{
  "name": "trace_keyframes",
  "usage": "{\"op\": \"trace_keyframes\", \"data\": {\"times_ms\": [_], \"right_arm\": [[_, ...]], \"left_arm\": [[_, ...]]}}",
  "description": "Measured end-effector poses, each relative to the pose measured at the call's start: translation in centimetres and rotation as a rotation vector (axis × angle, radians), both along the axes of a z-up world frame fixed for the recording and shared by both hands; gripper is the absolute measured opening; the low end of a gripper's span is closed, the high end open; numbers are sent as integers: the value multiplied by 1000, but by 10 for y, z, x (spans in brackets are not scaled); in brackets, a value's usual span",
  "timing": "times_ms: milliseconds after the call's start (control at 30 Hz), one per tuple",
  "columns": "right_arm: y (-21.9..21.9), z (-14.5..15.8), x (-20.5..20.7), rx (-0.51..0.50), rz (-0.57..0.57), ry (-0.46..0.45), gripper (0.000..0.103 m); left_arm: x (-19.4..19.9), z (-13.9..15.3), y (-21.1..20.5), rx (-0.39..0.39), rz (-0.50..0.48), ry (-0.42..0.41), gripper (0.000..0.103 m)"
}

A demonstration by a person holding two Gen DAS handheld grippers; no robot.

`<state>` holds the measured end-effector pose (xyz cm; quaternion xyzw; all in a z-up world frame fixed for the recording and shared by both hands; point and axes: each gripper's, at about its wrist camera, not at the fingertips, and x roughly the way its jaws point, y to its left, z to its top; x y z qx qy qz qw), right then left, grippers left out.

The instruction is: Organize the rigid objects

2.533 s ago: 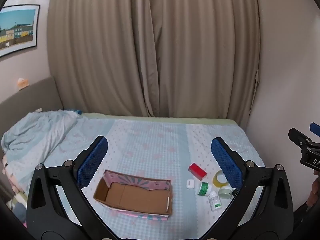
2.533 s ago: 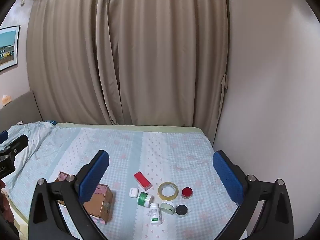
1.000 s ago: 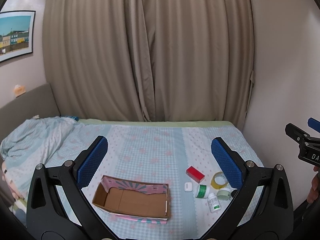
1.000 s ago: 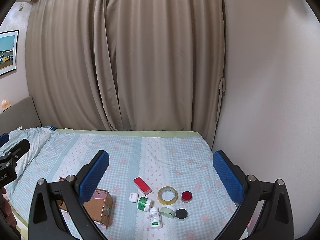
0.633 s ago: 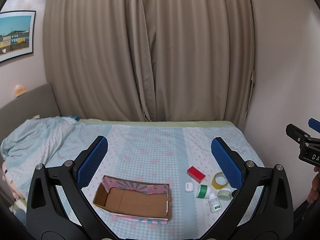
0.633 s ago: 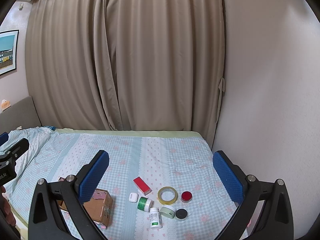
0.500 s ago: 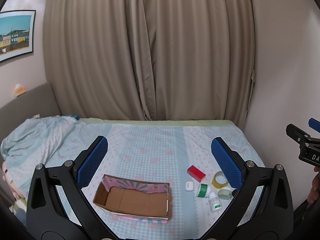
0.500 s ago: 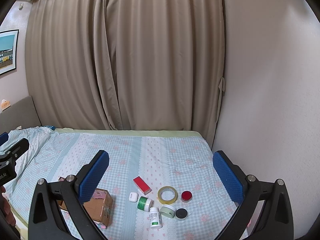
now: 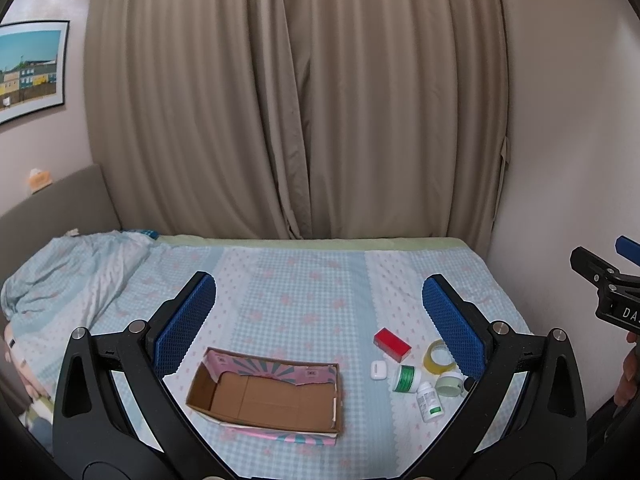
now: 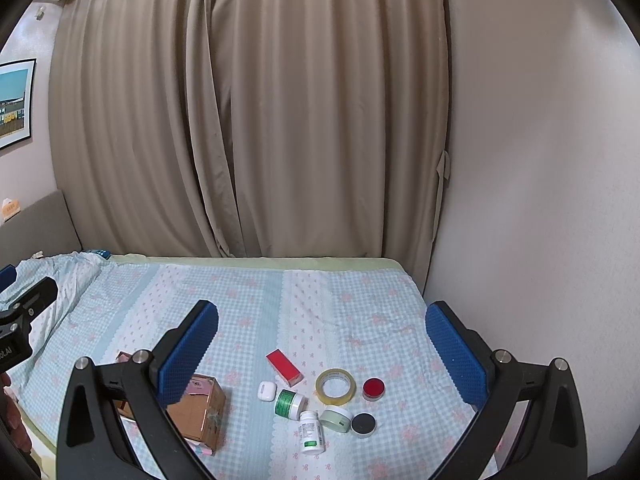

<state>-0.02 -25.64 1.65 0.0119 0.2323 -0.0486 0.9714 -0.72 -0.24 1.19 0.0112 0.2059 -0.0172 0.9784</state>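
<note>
An open cardboard box (image 9: 268,394) lies on the bed, also at the left in the right wrist view (image 10: 200,408). Right of it sits a cluster: a red box (image 10: 283,367), a white earbud case (image 10: 267,391), a green-labelled jar (image 10: 289,402), a white pill bottle (image 10: 311,432), a tape roll (image 10: 335,386), a red-lidded tin (image 10: 374,388), a pale green jar (image 10: 337,419) and a black lid (image 10: 363,425). My left gripper (image 9: 319,320) is open and empty, held high above the box. My right gripper (image 10: 322,338) is open and empty above the cluster.
The bed (image 9: 304,280) has a blue checked sheet. A crumpled blanket (image 9: 68,268) lies at its left. Beige curtains (image 9: 296,100) hang behind. A wall (image 10: 540,200) borders the bed's right side. A headboard (image 9: 48,208) is at left.
Both grippers have risen and tilted a little since 2.5 s ago, so the bed sits lower in view. In the last second almost nothing has moved. The objects lie as before.
</note>
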Motion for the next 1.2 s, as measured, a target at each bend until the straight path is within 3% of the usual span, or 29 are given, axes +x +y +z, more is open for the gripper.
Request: {"op": "trace_keyframes", "data": {"times_ms": [733, 933, 1200], "right_arm": [[1, 1, -3, 4, -2, -2, 103], [-14, 2, 4, 47, -14, 35, 103], [-58, -35, 37, 56, -27, 170, 103]], "left_arm": [[3, -1, -8, 2, -3, 12, 103], [27, -13, -26, -21, -27, 93, 103], [78, -72, -80, -17, -48, 277, 102]]}}
